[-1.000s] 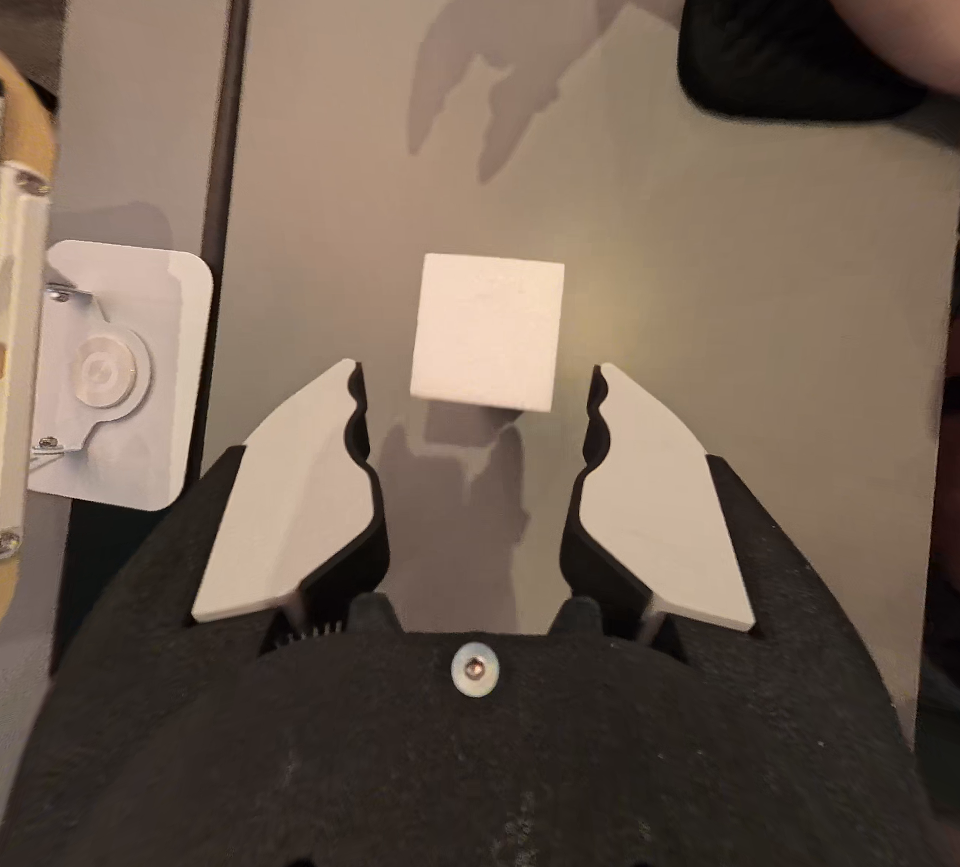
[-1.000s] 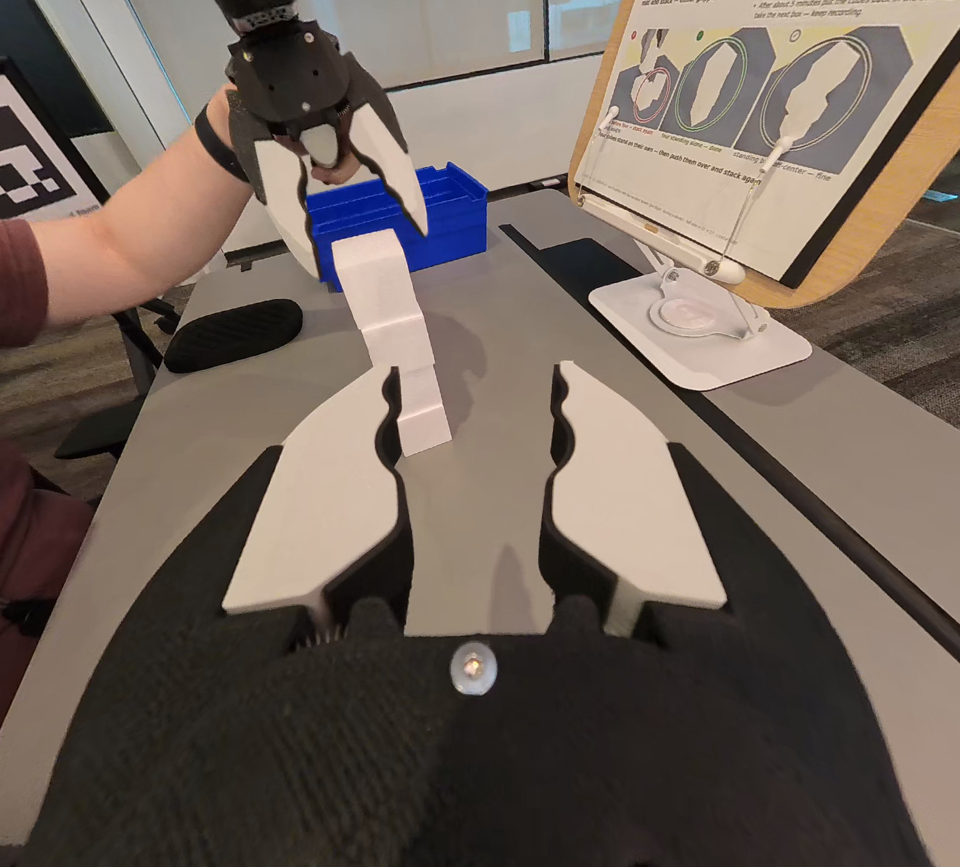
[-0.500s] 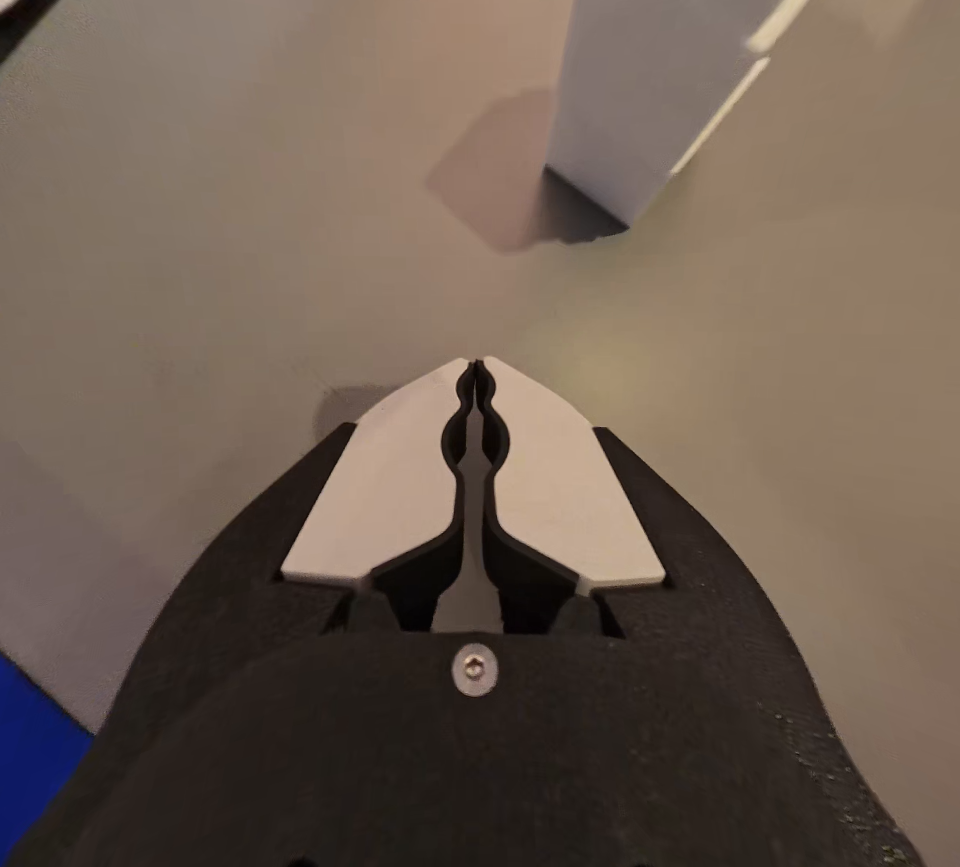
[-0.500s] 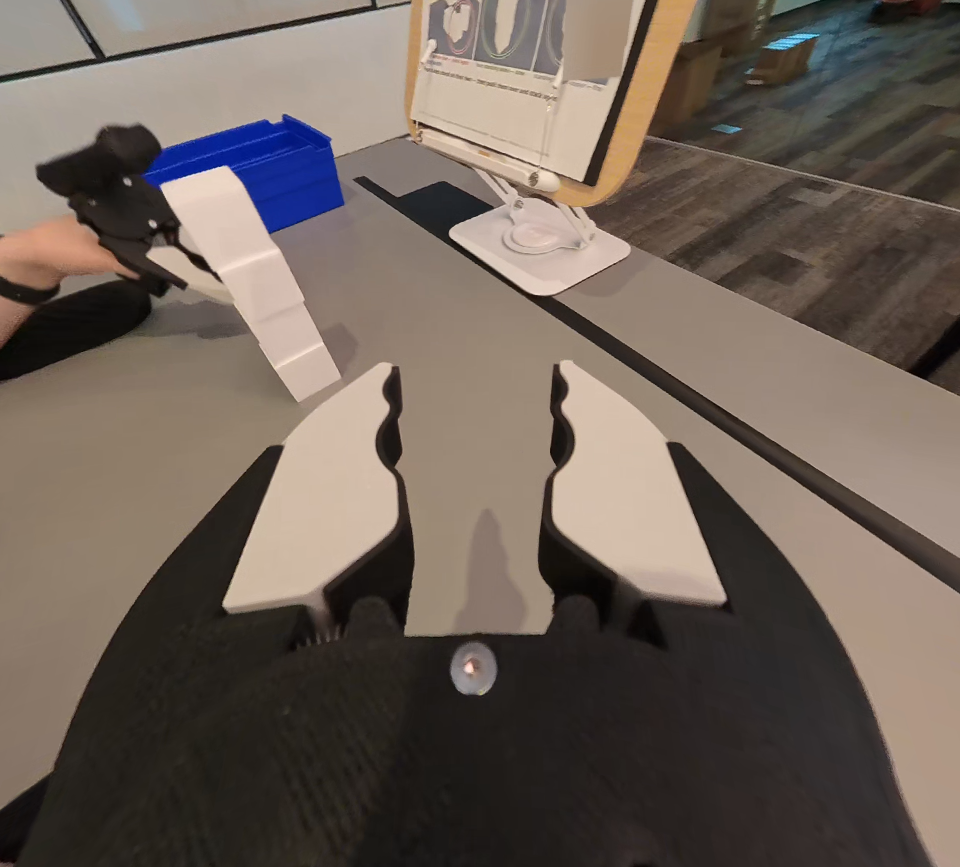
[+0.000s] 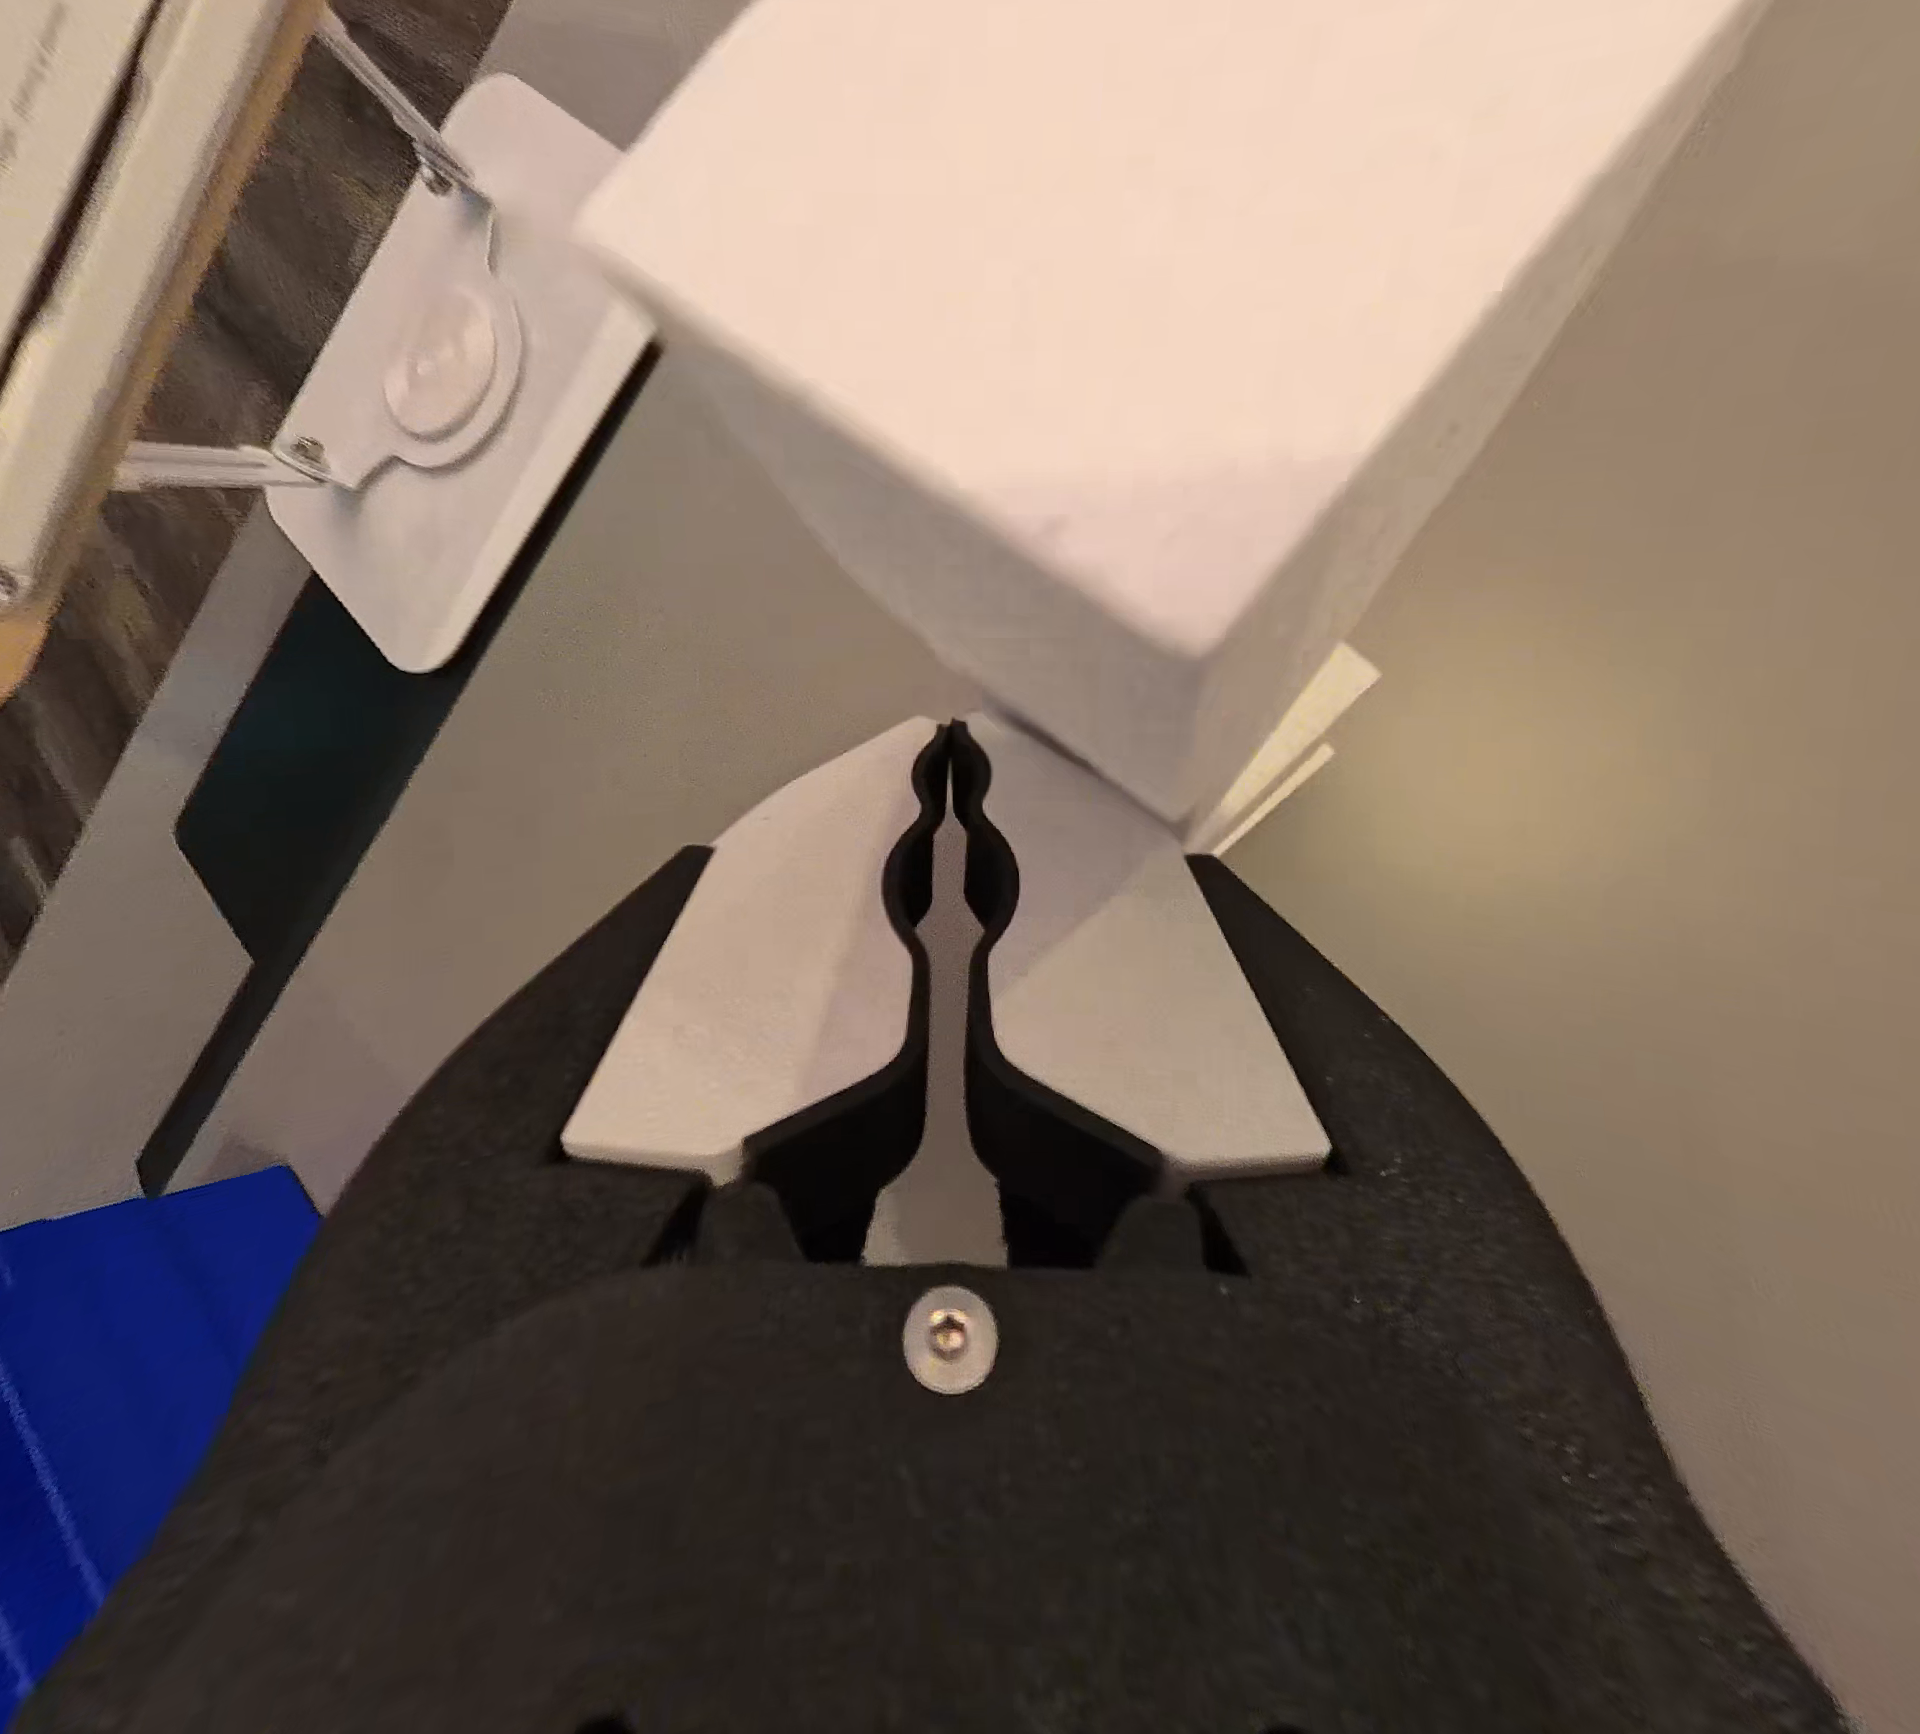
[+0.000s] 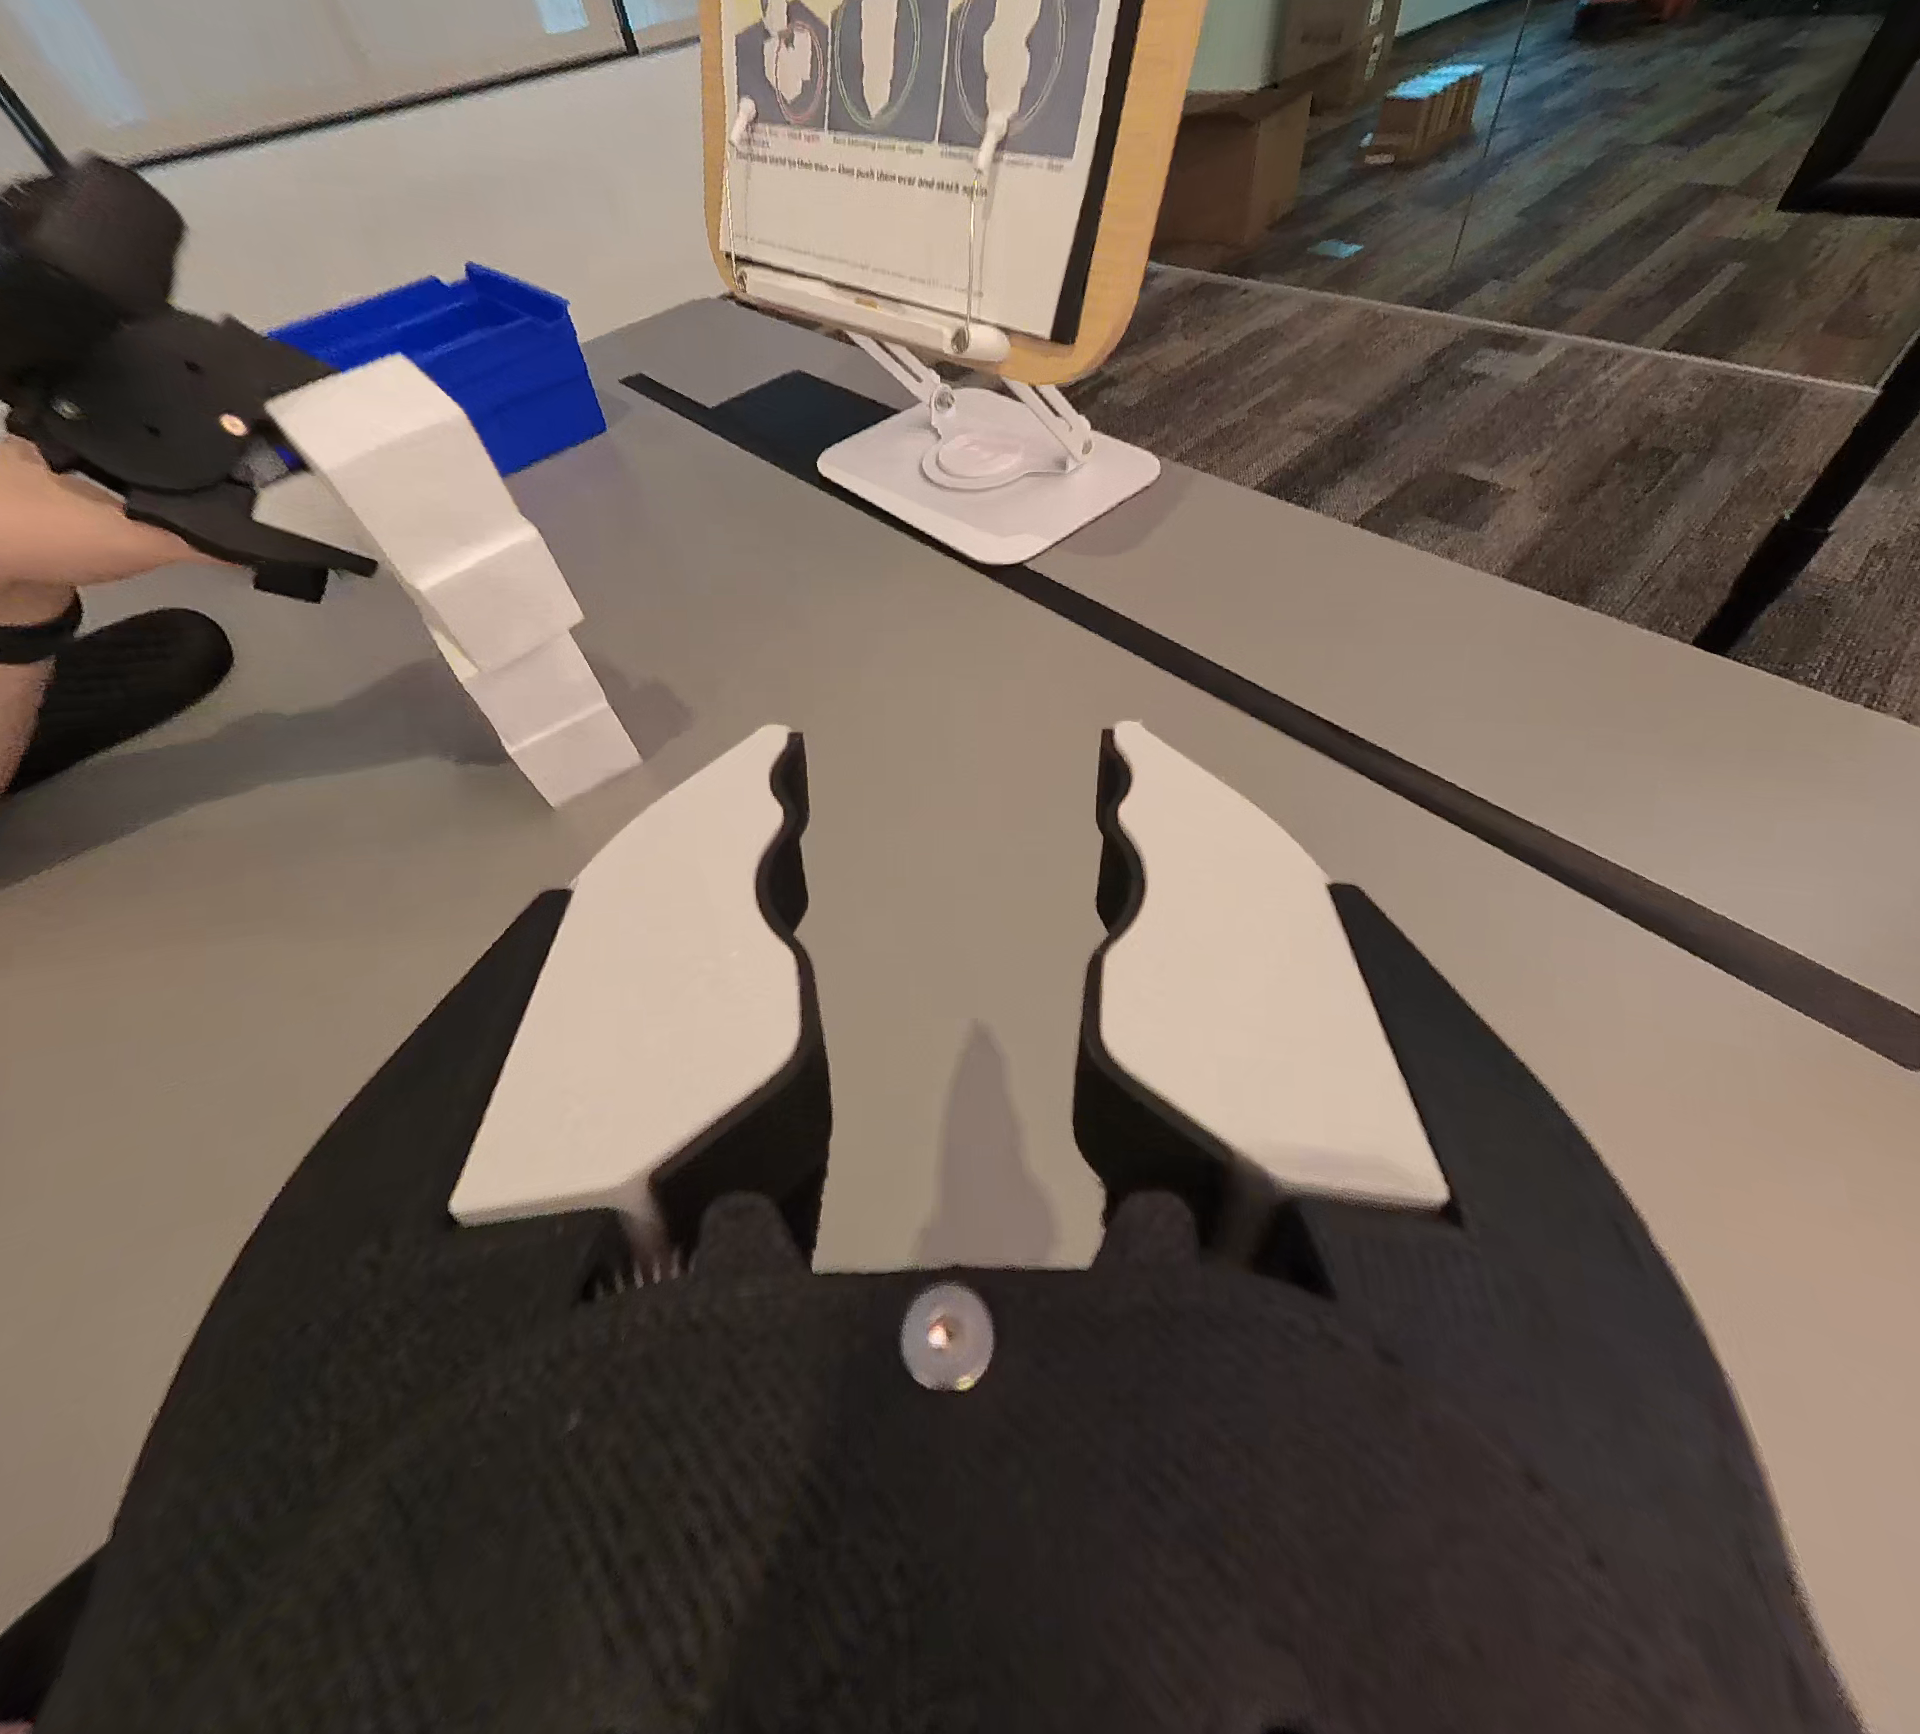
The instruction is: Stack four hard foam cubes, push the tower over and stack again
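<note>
The left gripper (image 5: 951, 734), fingers pressed together, is tipping the four-cube tower (image 6: 457, 562) over; restacking remains, right gripper (image 6: 951, 791) spread, idle.

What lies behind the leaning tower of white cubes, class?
Behind the tower of white cubes sits a blue bin on the grey table. The tower and the left gripper cover its lower left part.

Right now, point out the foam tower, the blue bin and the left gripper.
foam tower (image 6: 488, 583), right wrist view, side face of a middle cube.
blue bin (image 6: 520, 396), right wrist view, its near side wall.
left gripper (image 5: 951, 734), left wrist view, the shut fingertips.
</note>
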A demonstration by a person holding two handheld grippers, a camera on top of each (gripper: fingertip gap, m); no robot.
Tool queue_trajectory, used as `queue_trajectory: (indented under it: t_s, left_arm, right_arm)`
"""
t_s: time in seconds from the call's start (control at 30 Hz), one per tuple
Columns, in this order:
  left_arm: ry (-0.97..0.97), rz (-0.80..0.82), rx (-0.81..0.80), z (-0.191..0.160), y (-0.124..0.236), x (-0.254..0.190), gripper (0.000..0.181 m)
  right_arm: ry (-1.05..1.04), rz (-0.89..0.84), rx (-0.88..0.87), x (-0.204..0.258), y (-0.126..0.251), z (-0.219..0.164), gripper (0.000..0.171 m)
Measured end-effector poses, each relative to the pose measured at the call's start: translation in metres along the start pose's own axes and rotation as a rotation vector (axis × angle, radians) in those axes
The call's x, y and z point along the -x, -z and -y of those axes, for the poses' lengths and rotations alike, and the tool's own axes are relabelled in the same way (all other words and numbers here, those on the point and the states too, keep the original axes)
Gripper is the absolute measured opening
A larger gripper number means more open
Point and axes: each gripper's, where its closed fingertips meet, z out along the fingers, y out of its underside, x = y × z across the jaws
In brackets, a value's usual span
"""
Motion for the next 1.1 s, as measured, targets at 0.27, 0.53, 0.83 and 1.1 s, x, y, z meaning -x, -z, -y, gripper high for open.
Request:
queue_trajectory:
  t_s: [0.27, 0.53, 0.83, 1.1]
  left_arm:
    - [0.011, -0.011, -0.054, 0.011, -0.005, -0.002, 0.0]
    - [-0.019, -0.085, -0.042, -0.011, -0.016, 0.01, 0.043]
    - [0.084, -0.57, -0.254, 0.007, -0.026, -0.044, 0.101]
    - [-0.135, -0.436, -0.167, -0.007, -0.057, -0.077, 0.103]
  right_arm:
    - [0.054, -0.042, 0.095, 0.0, -0.007, -0.008, 0.054]
    - [0.109, -0.16, 0.117, -0.003, 0.012, -0.001, 0.058]
    - [0.068, -0.116, 0.204, -0.002, 0.034, -0.039, 0.076]
    - [-0.035, -0.169, 0.312, -0.006, 0.041, -0.073, 0.077]
